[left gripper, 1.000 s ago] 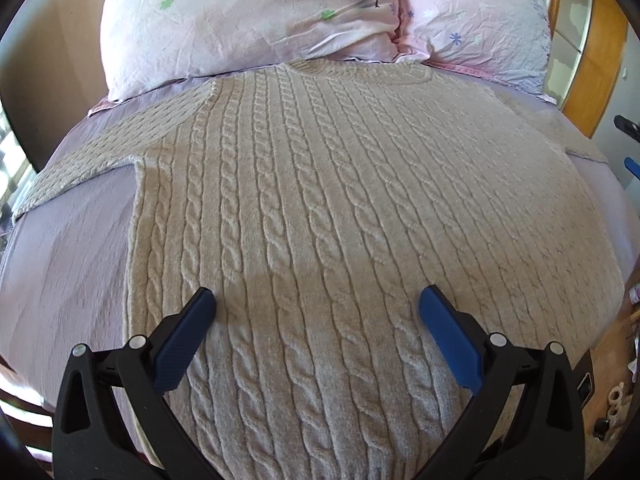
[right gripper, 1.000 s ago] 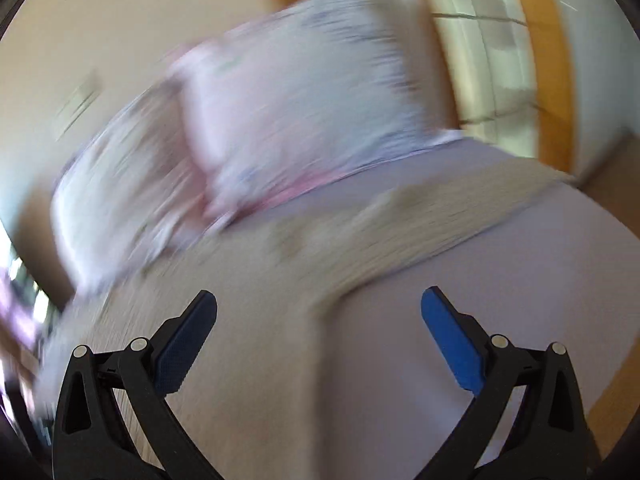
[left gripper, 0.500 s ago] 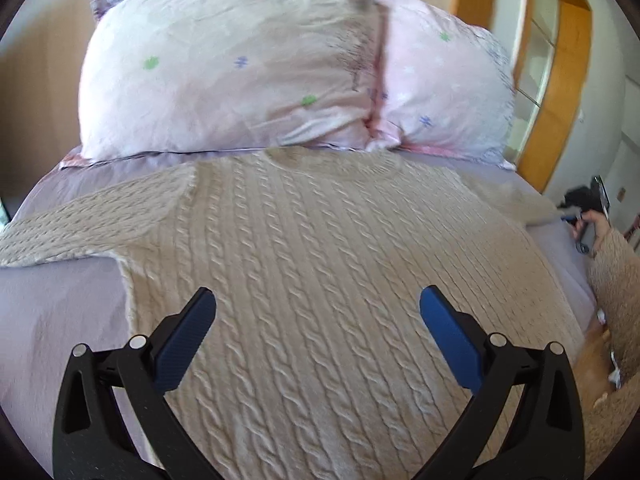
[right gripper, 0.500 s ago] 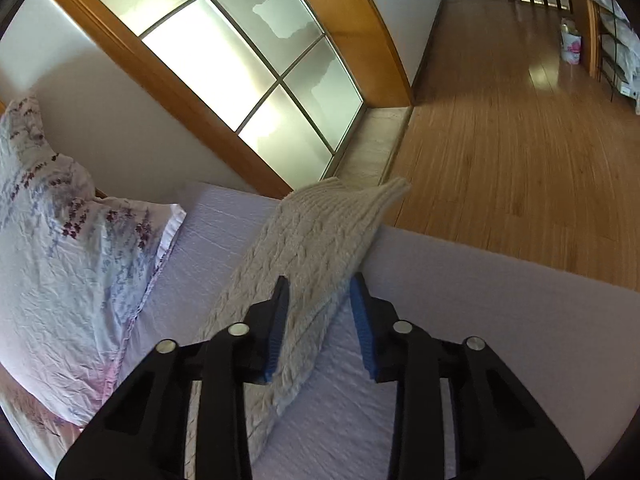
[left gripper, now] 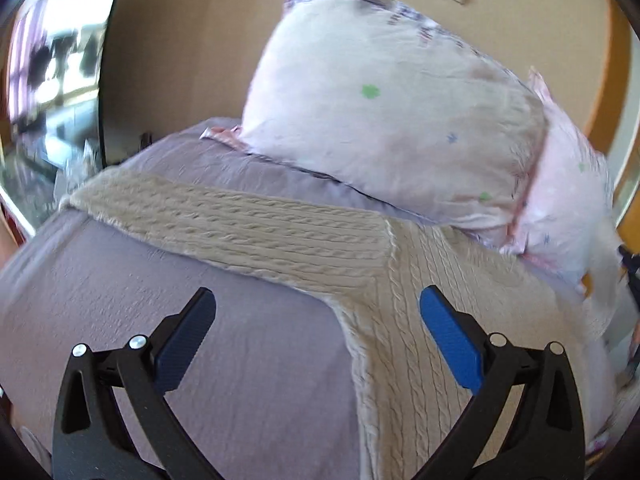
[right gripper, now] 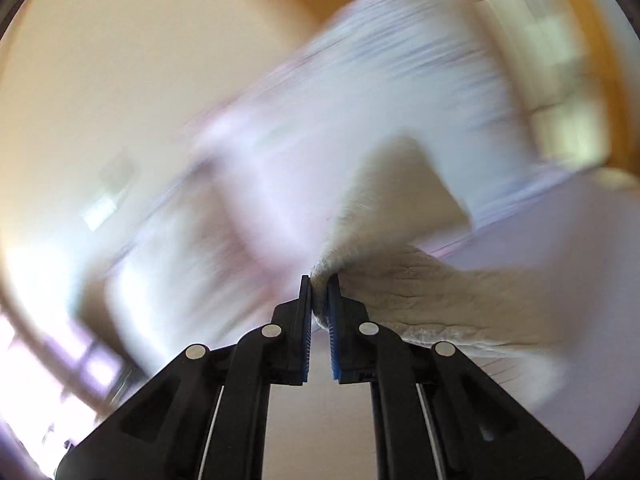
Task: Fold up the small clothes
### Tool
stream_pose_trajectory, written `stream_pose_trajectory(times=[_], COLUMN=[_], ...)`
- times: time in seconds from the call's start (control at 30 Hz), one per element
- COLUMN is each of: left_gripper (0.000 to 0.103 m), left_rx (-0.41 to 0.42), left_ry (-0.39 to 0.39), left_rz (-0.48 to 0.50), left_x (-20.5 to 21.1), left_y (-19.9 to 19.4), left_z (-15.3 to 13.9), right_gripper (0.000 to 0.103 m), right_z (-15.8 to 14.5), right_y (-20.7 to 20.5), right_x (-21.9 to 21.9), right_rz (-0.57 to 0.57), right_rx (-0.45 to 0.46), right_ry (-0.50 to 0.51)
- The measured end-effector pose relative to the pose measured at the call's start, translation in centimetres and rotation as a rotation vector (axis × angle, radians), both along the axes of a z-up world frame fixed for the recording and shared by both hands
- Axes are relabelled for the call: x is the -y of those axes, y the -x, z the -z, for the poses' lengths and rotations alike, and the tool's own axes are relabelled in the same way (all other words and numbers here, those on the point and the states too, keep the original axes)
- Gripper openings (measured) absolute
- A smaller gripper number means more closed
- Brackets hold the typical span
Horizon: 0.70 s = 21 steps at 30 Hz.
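Note:
A beige cable-knit sweater lies flat on a lilac bedsheet. Its left sleeve stretches out to the left. My left gripper is open and empty, hovering over the armpit where sleeve meets body. My right gripper is shut on the sweater's right sleeve and holds it lifted off the bed, the cuff end flopping up beyond the jaws. The right wrist view is heavily blurred by motion.
Two pale pink pillows lean against the beige headboard wall behind the sweater. A mirror or window edge is at the left. A wooden-framed glass partition stands to the right of the bed.
My left gripper swung left from the sweater's middle to its left sleeve and armpit. My right gripper closed fully on the right sleeve and lifted it, swinging back toward the pillows.

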<state>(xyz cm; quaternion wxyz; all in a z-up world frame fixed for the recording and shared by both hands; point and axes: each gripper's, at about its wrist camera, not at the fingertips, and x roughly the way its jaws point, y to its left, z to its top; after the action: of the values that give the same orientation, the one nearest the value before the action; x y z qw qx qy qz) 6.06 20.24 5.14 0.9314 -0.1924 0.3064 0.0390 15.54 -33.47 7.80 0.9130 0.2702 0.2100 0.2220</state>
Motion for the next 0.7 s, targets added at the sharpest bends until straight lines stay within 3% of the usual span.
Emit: stream_pose_trajectory(times=[0.03,0.07,0.1,0.17,0.27,0.4,0.5,0.7], left_gripper=[0.101,0.101,0.101,0.101,0.100,0.078,0.073,0.067], left_rx=[-0.003,-0.003,-0.025,-0.024,-0.020,-0.038,-0.055,0.020], left_ry=[0.064,0.107,0.179,0.255,0.294,0.390,0.438,0.586], left_rz=[-0.018,-0.040,-0.091,-0.143,-0.250,-0.345,-0.432,-0.541], left_x=[-1.5,-2.6,-4.7,-7.7,-11.7,-16.3,-19.2,-23.7], left_y=[-0.2,0.1,-0.2,-0.1,-0.1,-0.8,-1.2,-1.1], left_z=[0.2,0.3,0.7,1.4,2.1,3.4,4.4,5.2], right_gripper=[0.013,0.029,0.057,0.078,0.080,0.083,0.083,0.083], right_z=[0.2,0.5,0.7,0.4,-0.3,1.4,2.4,4.4], right_y=[-0.2,-0.2,0.1,1.5,2.9,4.3,5.3,7.2], right_x=[-3.8,-6.2,-7.7,-8.3,-5.8,-0.9,2.7,5.5], right_rz=[-0.132,-0.230,-0.288,-0.291,-0.191,-0.086,-0.007,0.069], right_rx=[-0.011,-0.017,-0.009,0.055,0.118,0.074,0.045,0.019], right_ry=[0.004,-0.004,-0.013,0.000,0.050,0.014,-0.014,-0.037])
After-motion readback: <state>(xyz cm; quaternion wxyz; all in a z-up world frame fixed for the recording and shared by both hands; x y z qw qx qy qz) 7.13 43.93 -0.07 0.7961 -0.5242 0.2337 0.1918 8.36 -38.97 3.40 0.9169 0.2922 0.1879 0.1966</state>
